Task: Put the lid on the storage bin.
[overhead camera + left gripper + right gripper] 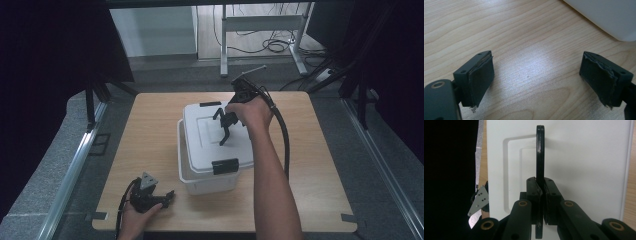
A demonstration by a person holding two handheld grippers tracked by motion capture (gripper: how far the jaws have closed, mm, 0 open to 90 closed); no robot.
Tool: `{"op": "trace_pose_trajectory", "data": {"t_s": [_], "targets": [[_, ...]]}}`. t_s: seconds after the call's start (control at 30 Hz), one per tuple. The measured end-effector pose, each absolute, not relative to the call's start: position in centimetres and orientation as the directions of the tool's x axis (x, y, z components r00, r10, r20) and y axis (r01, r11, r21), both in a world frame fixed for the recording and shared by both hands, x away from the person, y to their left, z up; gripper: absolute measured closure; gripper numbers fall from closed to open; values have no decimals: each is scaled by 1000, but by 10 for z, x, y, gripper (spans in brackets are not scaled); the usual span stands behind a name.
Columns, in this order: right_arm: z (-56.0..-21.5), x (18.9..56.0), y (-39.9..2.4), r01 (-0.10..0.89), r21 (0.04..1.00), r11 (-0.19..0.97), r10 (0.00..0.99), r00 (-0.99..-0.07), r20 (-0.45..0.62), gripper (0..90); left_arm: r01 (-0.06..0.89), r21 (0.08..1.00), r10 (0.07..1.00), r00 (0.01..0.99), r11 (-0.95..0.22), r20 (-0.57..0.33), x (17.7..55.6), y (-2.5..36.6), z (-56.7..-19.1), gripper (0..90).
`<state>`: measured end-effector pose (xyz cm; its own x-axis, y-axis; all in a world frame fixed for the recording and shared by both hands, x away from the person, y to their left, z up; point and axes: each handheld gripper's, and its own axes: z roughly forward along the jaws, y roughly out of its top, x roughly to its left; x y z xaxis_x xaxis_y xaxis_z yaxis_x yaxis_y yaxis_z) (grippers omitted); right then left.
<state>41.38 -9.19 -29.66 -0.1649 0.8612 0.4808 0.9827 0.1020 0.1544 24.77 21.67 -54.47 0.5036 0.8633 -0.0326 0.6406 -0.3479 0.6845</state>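
— What's in the white storage box (pixel 207 170)?

— Can't tell; its lid (pixel 200 131) is on. My right gripper (pixel 541 185) has its jaws clamped on a flat black handle (pixel 540 152), edge-on, running lengthwise away over the lid.

— And your left gripper (pixel 536 75)?

— Wide open, empty, on the surface (pixel 499 30) beside the box.

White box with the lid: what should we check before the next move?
1. Right gripper jaws shut on the thin black flat piece: ok.
2. That piece is above the white plastic lid: ok.
3. Black near-end latch locked down: cannot tell.
4. Left gripper jaws open with nothing between them: ok.
5. Left gripper low over the wooden table, apart from the white plastic box: ok.
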Motion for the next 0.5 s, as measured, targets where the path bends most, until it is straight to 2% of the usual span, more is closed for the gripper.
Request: {"op": "trace_pose_trajectory", "data": {"t_s": [0.5], "targets": [[-315, 411, -64, 990, 124, 63, 874, -114, 472, 854, 639, 685, 861, 507, -350, -33, 248, 216, -545, 119]]}}
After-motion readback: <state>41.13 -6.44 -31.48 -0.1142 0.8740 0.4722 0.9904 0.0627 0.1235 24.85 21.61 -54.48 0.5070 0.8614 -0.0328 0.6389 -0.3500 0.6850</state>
